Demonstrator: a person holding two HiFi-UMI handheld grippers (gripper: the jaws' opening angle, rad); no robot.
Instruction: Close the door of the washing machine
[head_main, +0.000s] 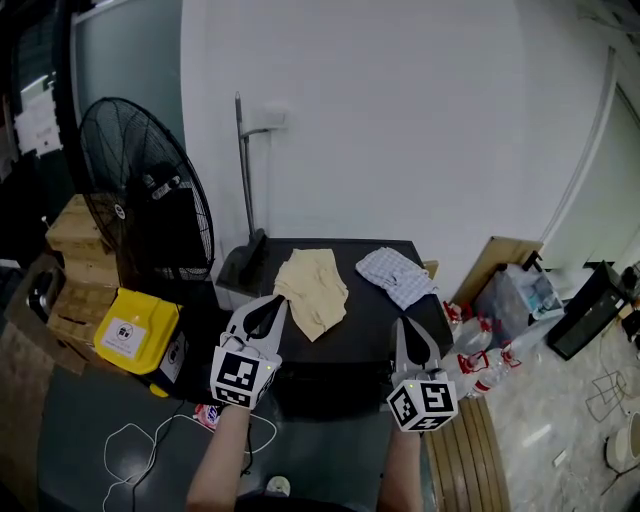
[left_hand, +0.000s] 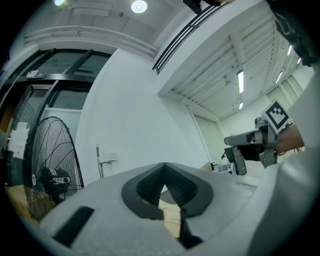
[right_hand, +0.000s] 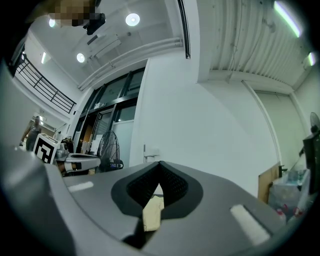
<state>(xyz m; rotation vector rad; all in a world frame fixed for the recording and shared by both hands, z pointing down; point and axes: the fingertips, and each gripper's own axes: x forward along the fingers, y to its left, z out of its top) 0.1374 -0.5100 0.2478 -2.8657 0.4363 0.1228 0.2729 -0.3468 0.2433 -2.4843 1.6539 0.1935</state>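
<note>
The washing machine is a black box seen from above, just ahead of both grippers; its door shows in no view. On its top lie a beige cloth and a blue checked cloth. My left gripper is held over the machine's near left corner, jaws shut with nothing between them, tips pointing at the beige cloth. My right gripper hovers over the near right part of the top, also shut and empty. In the left gripper view the left gripper has its tips touching. The right gripper looks the same in its own view.
A large black floor fan stands at the left, with a yellow box and cardboard boxes beside it. A dustpan on a pole leans behind the machine. Water bottles and a black case lie at the right. A white cable lies on the floor.
</note>
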